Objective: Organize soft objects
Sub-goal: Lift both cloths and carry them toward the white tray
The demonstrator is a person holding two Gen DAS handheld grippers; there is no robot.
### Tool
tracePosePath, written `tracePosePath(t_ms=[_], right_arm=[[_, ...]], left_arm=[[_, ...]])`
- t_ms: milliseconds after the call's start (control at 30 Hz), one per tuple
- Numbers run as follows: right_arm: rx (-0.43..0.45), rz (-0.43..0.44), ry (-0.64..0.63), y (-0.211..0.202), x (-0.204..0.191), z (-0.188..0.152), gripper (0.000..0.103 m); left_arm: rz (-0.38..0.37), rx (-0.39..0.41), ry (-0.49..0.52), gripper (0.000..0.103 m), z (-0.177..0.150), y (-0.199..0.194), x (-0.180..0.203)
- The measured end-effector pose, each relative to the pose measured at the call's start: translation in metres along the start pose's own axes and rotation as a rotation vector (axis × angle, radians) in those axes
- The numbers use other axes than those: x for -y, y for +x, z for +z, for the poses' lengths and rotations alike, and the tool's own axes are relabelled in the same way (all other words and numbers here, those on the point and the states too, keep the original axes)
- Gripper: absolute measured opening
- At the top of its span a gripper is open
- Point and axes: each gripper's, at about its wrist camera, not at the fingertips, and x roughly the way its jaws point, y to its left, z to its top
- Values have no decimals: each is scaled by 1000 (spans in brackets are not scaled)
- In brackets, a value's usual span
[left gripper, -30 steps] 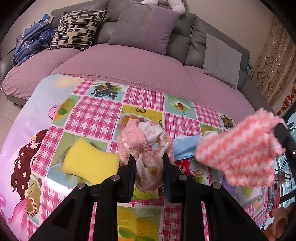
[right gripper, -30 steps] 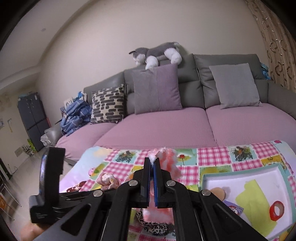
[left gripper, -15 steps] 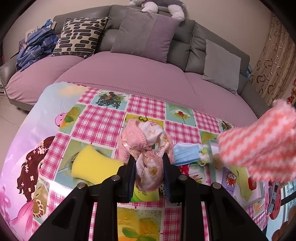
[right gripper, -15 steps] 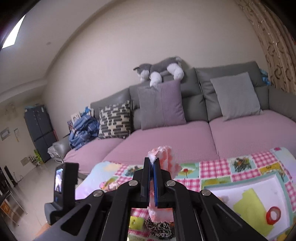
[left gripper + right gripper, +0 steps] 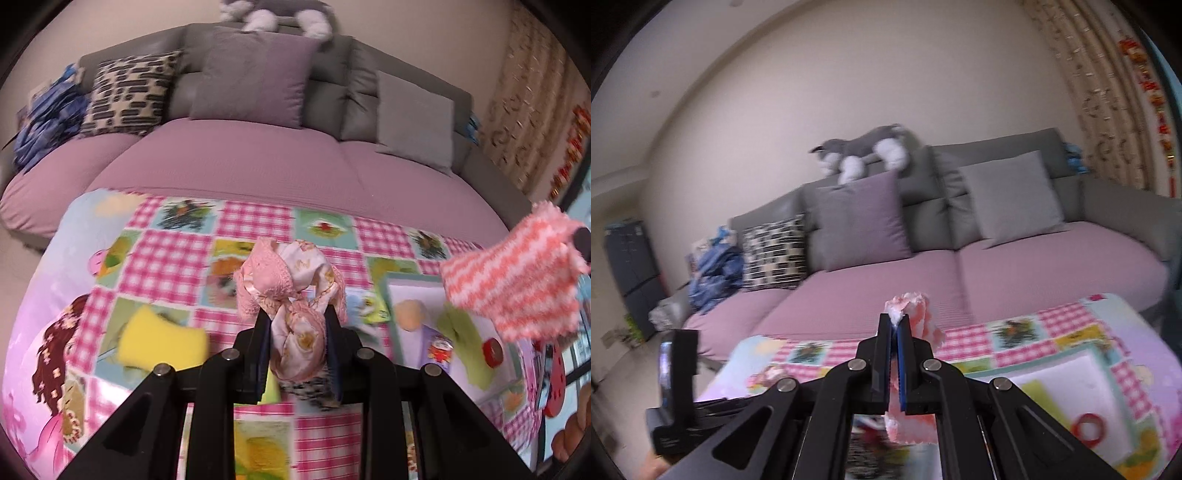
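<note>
The left claw (image 5: 297, 325) pinches a bundle of pink lace and floral satin fabric (image 5: 291, 291) between its two black fingers, the cloth bulging out above and below the grip and held clear of the tabletop (image 5: 177, 254), which is covered in a pink-checked cartoon cloth. The right claw (image 5: 894, 332) has its fingers pressed nearly together on a fluffy pink-and-white striped sock (image 5: 910, 317), whose tuft stands above the fingertips and whose lower end hangs beneath them; in the left wrist view the same sock (image 5: 513, 273) hangs in the air at the right edge, above a white tray (image 5: 417, 295) that lies on the tabletop. In the tray sit a peach-coloured round piece (image 5: 408, 314), a green patch (image 5: 465, 339) and a red ring (image 5: 493, 350), all blurred. A yellow sponge (image 5: 162, 341) lies on the tabletop to the left of the left claw, and a light blue face mask (image 5: 364, 306) lies just beside the tray's near-left corner. Under the left claw a leopard-print item (image 5: 314, 387) shows, partly hidden. Behind the tabletop stands a sofa (image 5: 236, 162) with pink seat covers, and a grey-and-white plush dog (image 5: 864, 151) lies on its back.
</note>
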Motion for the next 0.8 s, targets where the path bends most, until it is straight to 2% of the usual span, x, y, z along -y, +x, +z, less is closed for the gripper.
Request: tracePosePath(t_ms=[200,367,533,800], right_arm=[[4,-184,41,-1,60,2,3],[-14,-299,93,-2,111,-1,3],[-59,-342,154,16,158,-19,3],[-215,-335,217,60,191,-63,3]], left_arm=[[-92,-32,120,27,-4,22,70],[-154,-76,236,27,-17,49,130],[-184,-111,308,27,-34,78,172],[-175,-172,301,27,-52,128,189]])
